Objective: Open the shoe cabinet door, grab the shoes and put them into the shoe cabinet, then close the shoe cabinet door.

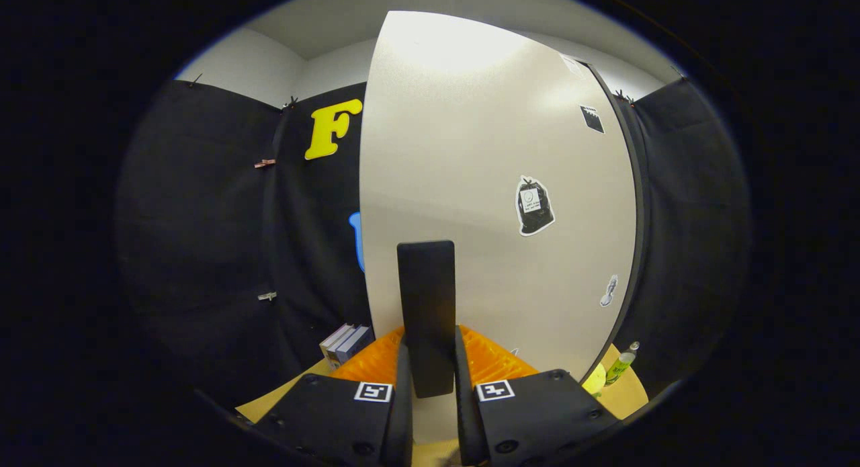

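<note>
The gripper [430, 386] has two blocky housings, one on each side of its two fingers. Each housing has a flat top and rounded corners, with round screws near the corners and along the lower edge. Each carries one square marker [373, 392] with a pixel pattern, placed at the inner corner, right beside the finger. The fingers are narrow, upright plates.

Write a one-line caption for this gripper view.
Gripper shut on the dark handle of the pale shoe cabinet door, stickers on its face, an orange mat below.
</note>
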A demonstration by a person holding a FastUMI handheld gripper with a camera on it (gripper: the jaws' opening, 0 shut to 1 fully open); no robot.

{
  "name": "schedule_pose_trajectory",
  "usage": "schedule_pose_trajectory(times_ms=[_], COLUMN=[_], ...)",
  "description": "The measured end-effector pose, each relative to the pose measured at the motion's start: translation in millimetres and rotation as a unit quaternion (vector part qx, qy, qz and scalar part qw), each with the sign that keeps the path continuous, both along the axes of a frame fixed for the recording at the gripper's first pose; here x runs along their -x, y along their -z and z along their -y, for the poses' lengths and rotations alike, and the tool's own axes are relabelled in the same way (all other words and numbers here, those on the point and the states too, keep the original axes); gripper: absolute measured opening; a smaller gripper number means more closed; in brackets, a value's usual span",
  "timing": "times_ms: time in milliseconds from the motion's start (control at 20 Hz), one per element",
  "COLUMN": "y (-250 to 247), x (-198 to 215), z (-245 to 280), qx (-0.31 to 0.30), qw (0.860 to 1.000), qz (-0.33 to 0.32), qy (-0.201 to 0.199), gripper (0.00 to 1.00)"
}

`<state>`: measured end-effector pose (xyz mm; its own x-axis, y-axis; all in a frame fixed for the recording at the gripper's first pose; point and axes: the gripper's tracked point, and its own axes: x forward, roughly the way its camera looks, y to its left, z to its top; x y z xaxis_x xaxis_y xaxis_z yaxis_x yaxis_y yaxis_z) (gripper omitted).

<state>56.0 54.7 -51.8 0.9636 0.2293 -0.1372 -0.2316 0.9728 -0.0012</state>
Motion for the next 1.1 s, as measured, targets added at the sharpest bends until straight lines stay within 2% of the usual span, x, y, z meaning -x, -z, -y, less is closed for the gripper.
schedule_pose_trajectory(times_ms=[450,750,1100], y=[-8,-13,-13], x=[50,63,64], z=[44,61,74], qx=[-0.022,-0.026,-0.024], qw=[0.999,0.998,0.999], qz=[-0.017,-0.018,-0.013], qy=[-0.046,-0.054,-0.044], gripper=[0.31,0.3,0.3])
